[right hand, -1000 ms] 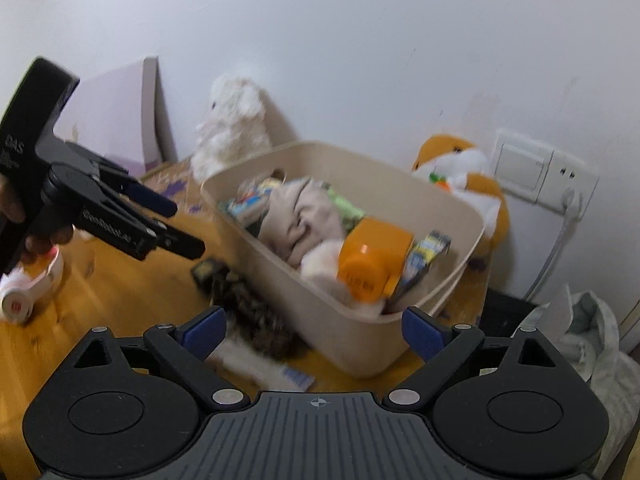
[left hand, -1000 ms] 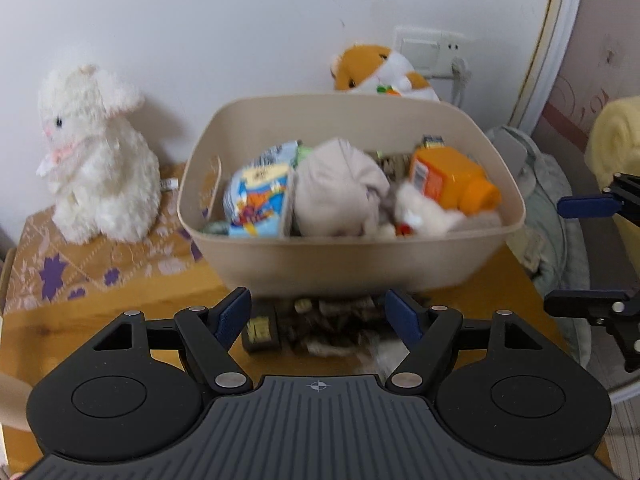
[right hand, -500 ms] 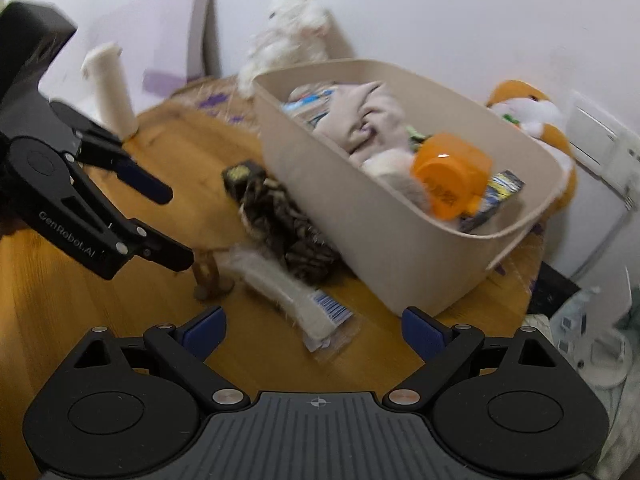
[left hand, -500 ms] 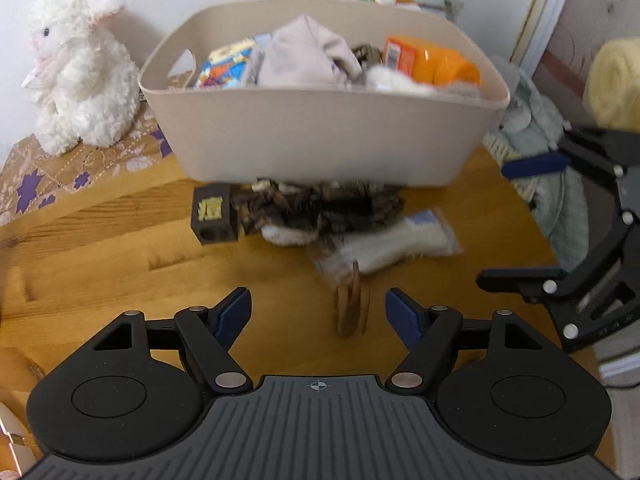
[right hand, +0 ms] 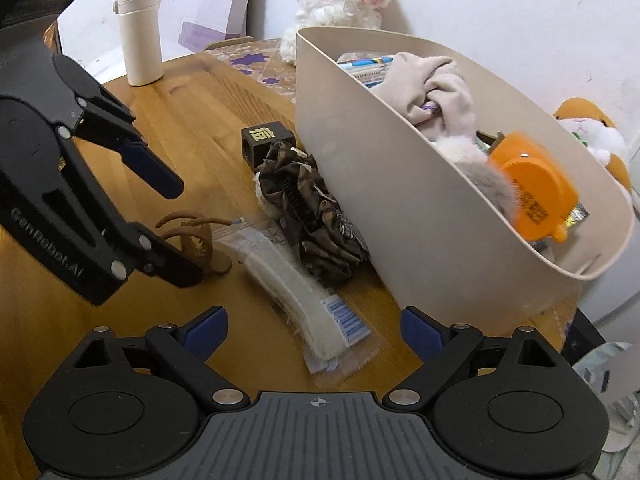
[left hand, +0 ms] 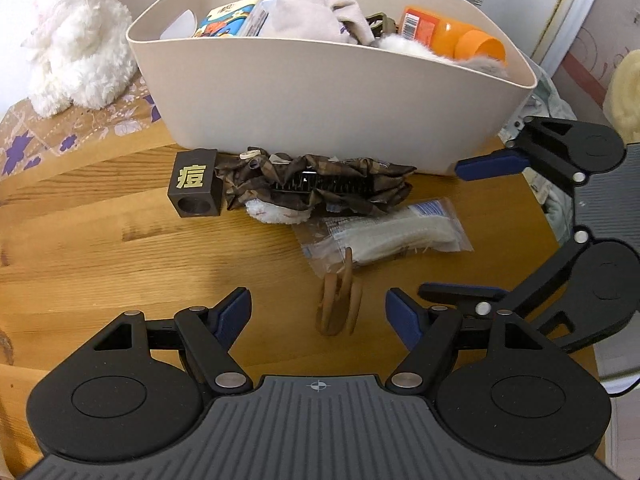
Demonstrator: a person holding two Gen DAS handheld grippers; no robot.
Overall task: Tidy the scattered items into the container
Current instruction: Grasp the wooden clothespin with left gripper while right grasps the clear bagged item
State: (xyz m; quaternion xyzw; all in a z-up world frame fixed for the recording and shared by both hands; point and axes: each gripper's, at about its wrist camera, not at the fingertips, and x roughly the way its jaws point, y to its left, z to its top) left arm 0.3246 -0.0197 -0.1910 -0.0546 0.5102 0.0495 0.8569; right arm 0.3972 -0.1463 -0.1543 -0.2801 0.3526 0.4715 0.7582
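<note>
A beige bin (left hand: 328, 92) (right hand: 384, 184) holds a grey cloth, an orange bottle (left hand: 452, 38) and packets. On the wooden table in front of it lie a dark block with a gold character (left hand: 195, 189) (right hand: 266, 140), a brown patterned scrunchie with a black comb (left hand: 320, 188) (right hand: 312, 200), a clear bag with a white pad (left hand: 384, 236) (right hand: 304, 292) and a brown hair claw (left hand: 338, 308) (right hand: 192, 236). My left gripper (left hand: 318, 314) (right hand: 172, 232) is open and empty, its fingers on either side of the hair claw. My right gripper (right hand: 314, 332) (left hand: 468, 228) is open and empty above the bag.
A white plush rabbit (left hand: 76, 36) (right hand: 340, 4) sits on a patterned mat left of the bin. A white flask (right hand: 138, 34) stands at the table's far side. An orange plush (right hand: 592, 132) sits behind the bin. The table edge runs along the right.
Both grippers have dropped toward the table and come nearer the loose items. The left gripper now brackets the hair claw; the right has closed in over the bag.
</note>
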